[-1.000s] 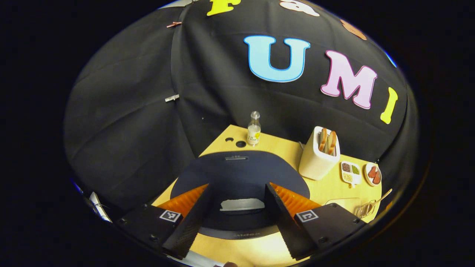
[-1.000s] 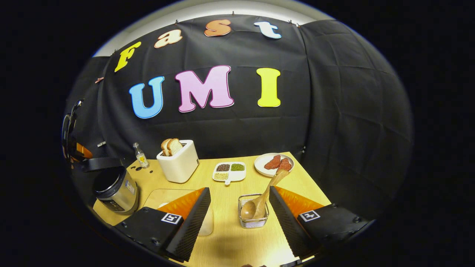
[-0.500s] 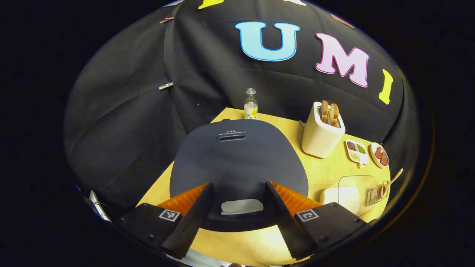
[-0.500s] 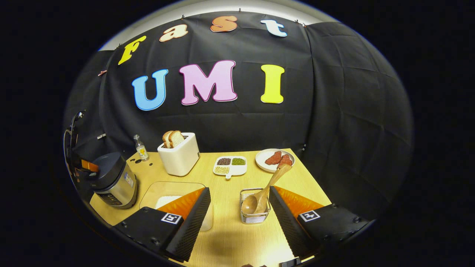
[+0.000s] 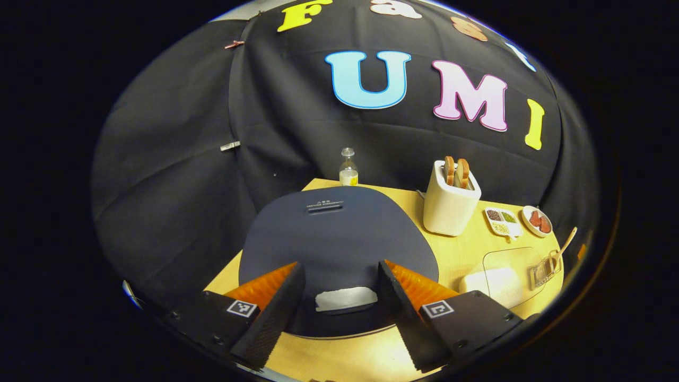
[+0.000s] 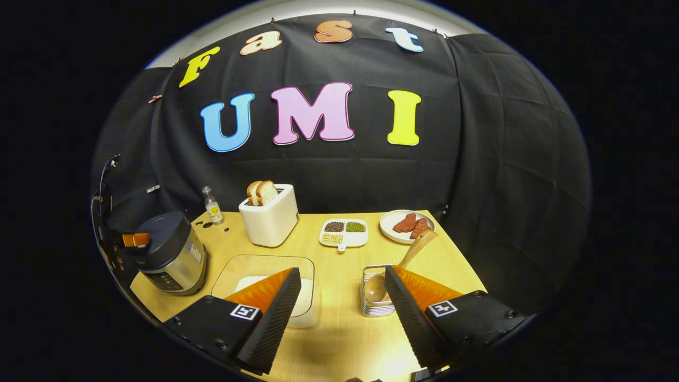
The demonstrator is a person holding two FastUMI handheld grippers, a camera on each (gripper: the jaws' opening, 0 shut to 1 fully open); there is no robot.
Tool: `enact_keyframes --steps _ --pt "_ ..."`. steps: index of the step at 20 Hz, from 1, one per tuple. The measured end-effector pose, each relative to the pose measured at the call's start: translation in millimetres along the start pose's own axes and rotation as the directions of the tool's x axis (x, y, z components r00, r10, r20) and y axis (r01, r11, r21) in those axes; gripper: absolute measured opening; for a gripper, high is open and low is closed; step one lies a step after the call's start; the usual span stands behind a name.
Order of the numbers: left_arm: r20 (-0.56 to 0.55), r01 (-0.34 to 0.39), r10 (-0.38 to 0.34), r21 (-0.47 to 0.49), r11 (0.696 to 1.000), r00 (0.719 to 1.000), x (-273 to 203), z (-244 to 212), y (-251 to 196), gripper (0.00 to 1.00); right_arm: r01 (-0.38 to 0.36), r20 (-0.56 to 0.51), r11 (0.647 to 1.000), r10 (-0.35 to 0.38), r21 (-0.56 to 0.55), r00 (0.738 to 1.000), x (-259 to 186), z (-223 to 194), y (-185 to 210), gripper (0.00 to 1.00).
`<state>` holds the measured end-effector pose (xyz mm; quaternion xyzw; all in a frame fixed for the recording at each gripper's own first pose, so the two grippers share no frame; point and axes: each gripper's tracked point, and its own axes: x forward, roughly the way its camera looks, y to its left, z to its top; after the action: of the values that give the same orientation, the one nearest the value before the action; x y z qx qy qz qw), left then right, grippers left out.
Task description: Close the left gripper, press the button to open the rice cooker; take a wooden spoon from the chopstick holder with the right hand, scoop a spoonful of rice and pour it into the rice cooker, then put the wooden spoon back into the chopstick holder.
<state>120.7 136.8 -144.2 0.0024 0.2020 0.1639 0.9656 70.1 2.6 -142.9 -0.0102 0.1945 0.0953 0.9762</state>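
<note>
The rice cooker (image 5: 339, 233) stands under my left gripper (image 5: 339, 263), its dark lid down. Its silver button (image 5: 345, 298) lies between the open fingers, which are apart from it. In the right gripper view the cooker (image 6: 170, 254) sits at the table's left edge with the left gripper (image 6: 132, 240) over it. My right gripper (image 6: 341, 269) hangs open above the table's front. The wooden spoon (image 6: 416, 248) leans in the wire chopstick holder (image 6: 374, 305), just left of the right finger. A clear box of rice (image 6: 265, 276) lies behind the left finger.
A white toaster (image 6: 269, 217) with bread, a small bottle (image 6: 212, 206), a divided dish of beans (image 6: 344, 233) and a plate of meat (image 6: 407, 225) line the back of the wooden table (image 6: 339, 339). Black cloth walls close in behind and on both sides.
The right gripper has shifted left, so the chopstick holder now sits against its right finger. The left gripper's view has swung over the cooker lid; both grippers stay open.
</note>
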Motion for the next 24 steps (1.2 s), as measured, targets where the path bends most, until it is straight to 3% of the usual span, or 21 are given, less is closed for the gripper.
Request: enact_keyframes --steps 2,6,9,14,16,20,24 --pt "0.035 0.017 -0.018 0.018 1.0 0.999 -13.1 6.2 -7.9 0.97 0.001 0.021 1.0 -0.001 0.003 1.0 -4.5 11.3 4.0 0.99" --pt "0.173 0.133 -0.146 0.087 0.987 0.974 -59.3 43.9 -39.7 0.95 0.024 0.069 1.0 -0.024 -0.008 0.997 -17.9 44.4 12.4 0.99" --pt "0.274 0.213 -0.236 0.111 0.971 0.932 -103.6 76.2 -58.9 0.95 0.061 0.155 0.997 -0.055 -0.039 0.986 -40.1 94.3 23.4 0.98" --pt "0.369 0.367 -0.379 0.104 0.924 0.849 -171.3 111.7 -86.1 0.95 0.08 0.299 0.997 -0.078 0.005 0.951 -88.9 157.4 43.9 0.99" --pt "0.388 0.388 -0.399 0.111 0.915 0.831 -192.6 117.7 -86.0 0.95 0.082 0.327 0.997 -0.082 0.013 0.942 -109.2 160.8 43.5 0.99" --pt "0.433 0.358 -0.387 0.15 0.922 0.814 -226.9 115.2 -83.3 0.96 0.087 0.337 0.996 -0.091 0.026 0.937 -139.0 146.4 28.4 0.99" --pt "0.425 0.373 -0.387 0.121 0.92 0.818 -244.4 88.2 -100.2 0.95 0.066 0.336 0.998 -0.069 0.018 0.939 -156.2 131.0 14.8 0.99"
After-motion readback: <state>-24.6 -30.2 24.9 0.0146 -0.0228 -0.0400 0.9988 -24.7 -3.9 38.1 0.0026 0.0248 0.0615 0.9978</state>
